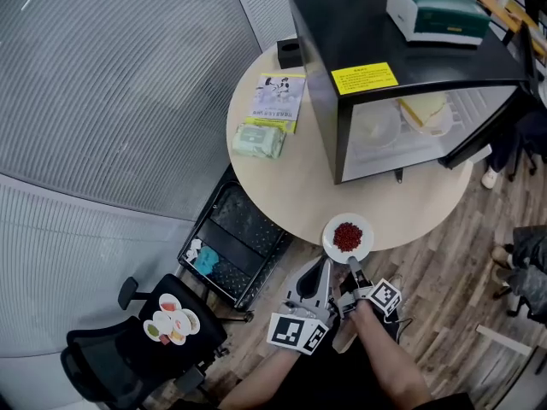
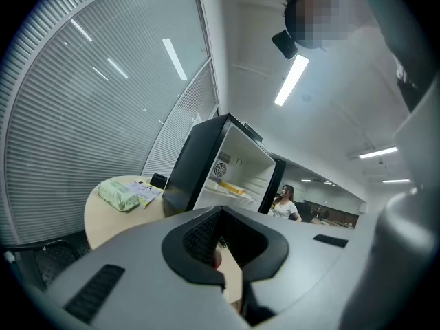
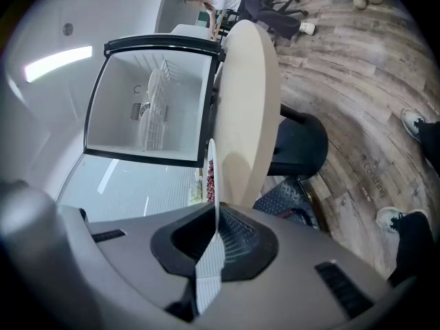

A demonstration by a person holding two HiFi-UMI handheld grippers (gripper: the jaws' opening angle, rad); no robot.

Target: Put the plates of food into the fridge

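Observation:
A white plate of red food [image 1: 348, 236] sits at the near edge of the round table [image 1: 282, 186]. My right gripper [image 1: 352, 265] is shut on the plate's near rim; in the right gripper view the thin white rim [image 3: 213, 177] runs edge-on between the pads of the right gripper [image 3: 214, 215]. My left gripper [image 1: 326, 263] hangs just left of the plate, below the table edge, its fingertips together and nothing in them; seen along the left gripper [image 2: 220, 215], a bit of red shows through. The black fridge [image 1: 342, 24] stands open on the table, two dishes [image 1: 402, 114] on its shelf.
A green wipes pack [image 1: 258, 140], a leaflet [image 1: 279, 96] and a small black box [image 1: 289, 54] lie on the table's left. A teal-and-white box [image 1: 436, 8] tops the fridge. A black wire cart [image 1: 235, 246] and an office chair [image 1: 145, 331] stand left; people's feet at right.

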